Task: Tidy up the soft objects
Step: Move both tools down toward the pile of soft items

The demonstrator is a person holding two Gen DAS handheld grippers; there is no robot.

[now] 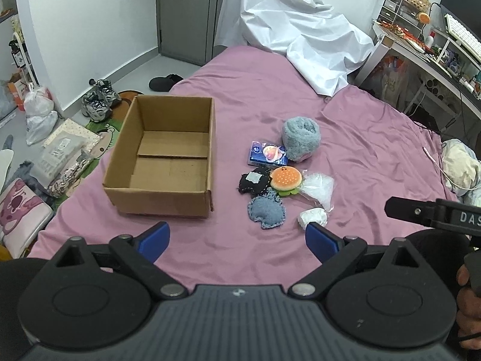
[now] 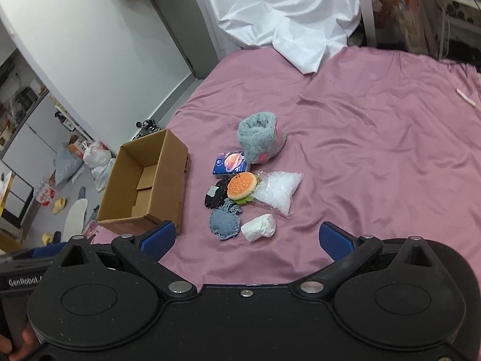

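Seven soft objects (image 1: 285, 177) clustered beside empty cardboard box (image 1: 168, 156)

Cardboard box (image 1: 163, 156) sits on the bed (image 1: 360, 138), left of the pile. In the pile, rolled sock (image 1: 301, 138) at the back, tissue pack (image 1: 267, 154) beside it, burger plush (image 1: 285, 178) mid, denim pouch (image 1: 266, 212) nearest.

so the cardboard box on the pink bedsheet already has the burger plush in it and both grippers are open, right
Not quite. The cardboard box is empty in the left wrist view; the burger plush lies on the pink bedsheet with the other soft items. The left gripper and right gripper are open.
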